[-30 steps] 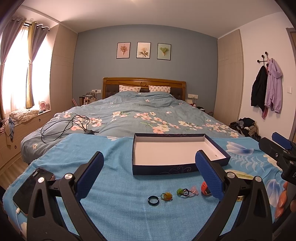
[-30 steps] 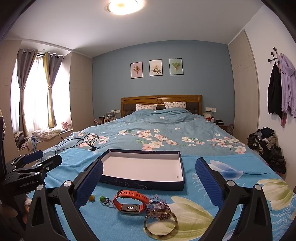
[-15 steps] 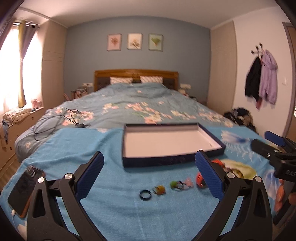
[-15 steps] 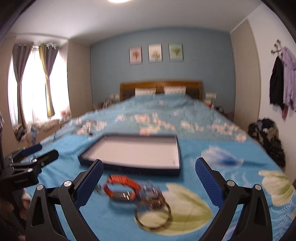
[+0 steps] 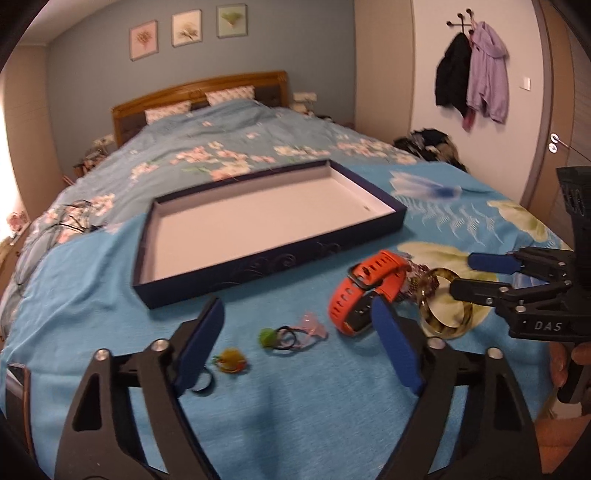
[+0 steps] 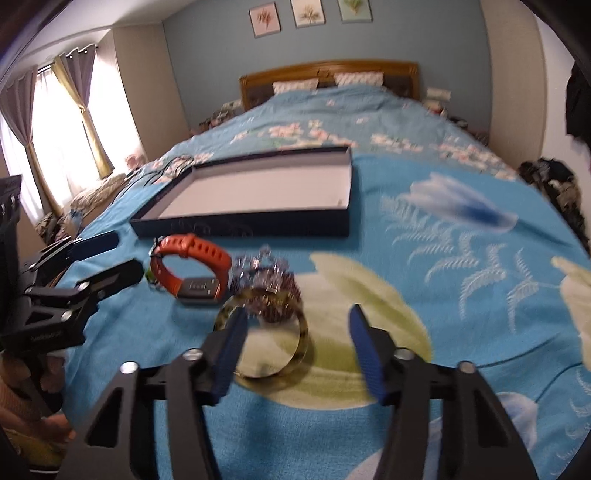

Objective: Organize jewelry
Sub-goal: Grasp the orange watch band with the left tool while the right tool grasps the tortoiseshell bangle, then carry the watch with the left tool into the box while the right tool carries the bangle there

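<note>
**Blue pads closing in over jewelry on the bedspread**

Blue-padded and black-framed, the left gripper (image 5: pixel 299 345) hangs over the turquoise blanket (image 5: pixel 92 295) with its jaws apart; they have just been closing, and nothing is pinched between them. Between the pads lie a small yellow-orange trinket (image 5: pixel 229 360) and a green-and-pink tangle of hair ties (image 5: pixel 291 332); a dark ring (image 5: pixel 202 382) shows partly from behind the left pad. Just beyond the right pad lies the orange watch (image 5: pixel 364 291), its band curled in a loop.

The right gripper (image 6: pixel 295 349) is likewise parted, its jaws having just been narrowing, with no pad pressing on anything. The tortoiseshell bangle (image 6: pixel 264 334) lies flat on the blanket, part of its ring between the pads and its left edge hidden behind the left pad. Touching the bangle's far side is a sparkly beaded bracelet (image 6: pixel 264 277), blurred, and beside that the watch.

Farther on sits the shallow navy box (image 5: pixel 258 269), white inside and empty, just behind the row of jewelry. Beyond it the floral duvet (image 5: pixel 236 147) runs to the wooden headboard (image 5: pixel 199 88) and the blue wall with three framed prints (image 5: pixel 186 31).
</note>
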{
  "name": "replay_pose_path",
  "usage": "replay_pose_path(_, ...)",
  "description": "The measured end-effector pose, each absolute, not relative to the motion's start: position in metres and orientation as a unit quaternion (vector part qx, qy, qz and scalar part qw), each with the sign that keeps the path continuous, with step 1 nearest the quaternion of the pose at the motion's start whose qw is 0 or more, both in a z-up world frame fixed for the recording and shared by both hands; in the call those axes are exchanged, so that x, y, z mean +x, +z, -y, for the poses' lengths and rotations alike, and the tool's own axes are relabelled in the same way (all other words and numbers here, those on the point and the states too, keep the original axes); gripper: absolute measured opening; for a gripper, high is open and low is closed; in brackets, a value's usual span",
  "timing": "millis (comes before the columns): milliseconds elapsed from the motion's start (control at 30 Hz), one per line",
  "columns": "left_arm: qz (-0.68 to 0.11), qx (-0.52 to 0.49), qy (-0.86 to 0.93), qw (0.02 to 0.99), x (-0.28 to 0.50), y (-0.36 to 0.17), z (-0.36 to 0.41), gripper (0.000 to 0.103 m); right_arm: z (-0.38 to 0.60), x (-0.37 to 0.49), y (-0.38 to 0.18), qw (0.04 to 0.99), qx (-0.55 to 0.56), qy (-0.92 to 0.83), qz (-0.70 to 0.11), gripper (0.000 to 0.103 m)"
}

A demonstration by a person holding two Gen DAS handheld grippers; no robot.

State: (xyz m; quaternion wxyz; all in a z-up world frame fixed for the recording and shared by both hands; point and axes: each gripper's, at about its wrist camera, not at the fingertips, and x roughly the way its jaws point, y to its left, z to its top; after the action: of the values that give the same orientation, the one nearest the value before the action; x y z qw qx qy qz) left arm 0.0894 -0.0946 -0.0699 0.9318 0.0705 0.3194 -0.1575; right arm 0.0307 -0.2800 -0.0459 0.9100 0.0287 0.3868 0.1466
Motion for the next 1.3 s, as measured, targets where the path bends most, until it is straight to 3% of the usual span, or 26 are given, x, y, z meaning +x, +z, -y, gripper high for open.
replay_pose_path(100, -0.332, 0.067, -0.166, 0.926, 0.100, -0.073, 0.100, 0.062, 0.280, 0.034, -0.050, 0.901, 0.039, 0.160, -0.402, 0.041)
replay_pose_path(233, -0.348, 0.065, -0.183, 0.917, 0.113, -0.078, 0.108, 0.044, 0.283, 0.039, -0.052, 0.893, 0.043, 0.169, -0.415, 0.024)
replay_pose_path(300, -0.357, 0.063, -0.191, 0.912, 0.115, -0.079, 0.107, 0.027, 0.286, 0.041, -0.053, 0.889, 0.050, 0.174, -0.421, 0.011)
replay_pose_path(467, -0.374, 0.049, -0.218, 0.900, 0.124, -0.082, 0.109, 0.011, 0.291, 0.045, -0.054, 0.883, 0.063, 0.183, -0.427, 0.007)
replay_pose_path(567, -0.367, 0.052, -0.220, 0.902, 0.124, -0.079, 0.108, 0.013, 0.292, 0.045, -0.053, 0.883, 0.064, 0.185, -0.426, 0.007)
replay_pose_path(600, -0.361, 0.055, -0.221, 0.904, 0.123, -0.077, 0.109, 0.021, 0.293, 0.046, -0.053, 0.883, 0.066, 0.186, -0.427, 0.007)
replay_pose_path(667, -0.353, 0.064, -0.223, 0.906, 0.123, -0.075, 0.111, 0.025, 0.293, 0.046, -0.053, 0.883, 0.067, 0.186, -0.427, 0.007)
replay_pose_path(867, -0.350, 0.075, -0.242, 0.902, 0.134, -0.075, 0.113, 0.026, 0.293, 0.050, -0.053, 0.883, 0.063, 0.190, -0.425, 0.007)
replay_pose_path(933, -0.358, 0.069, -0.252, 0.896, 0.139, -0.078, 0.112, 0.022, 0.293, 0.050, -0.053, 0.883, 0.064, 0.191, -0.424, 0.007)
replay_pose_path(1000, -0.363, 0.070, -0.255, 0.893, 0.143, -0.079, 0.113, 0.011, 0.293, 0.050, -0.053, 0.883, 0.065, 0.192, -0.424, 0.007)
replay_pose_path(1300, -0.388, 0.036, -0.239, 0.889, 0.144, -0.075, 0.104, 0.006, 0.299, 0.050, -0.043, 0.882, 0.079, 0.209, -0.416, 0.007)
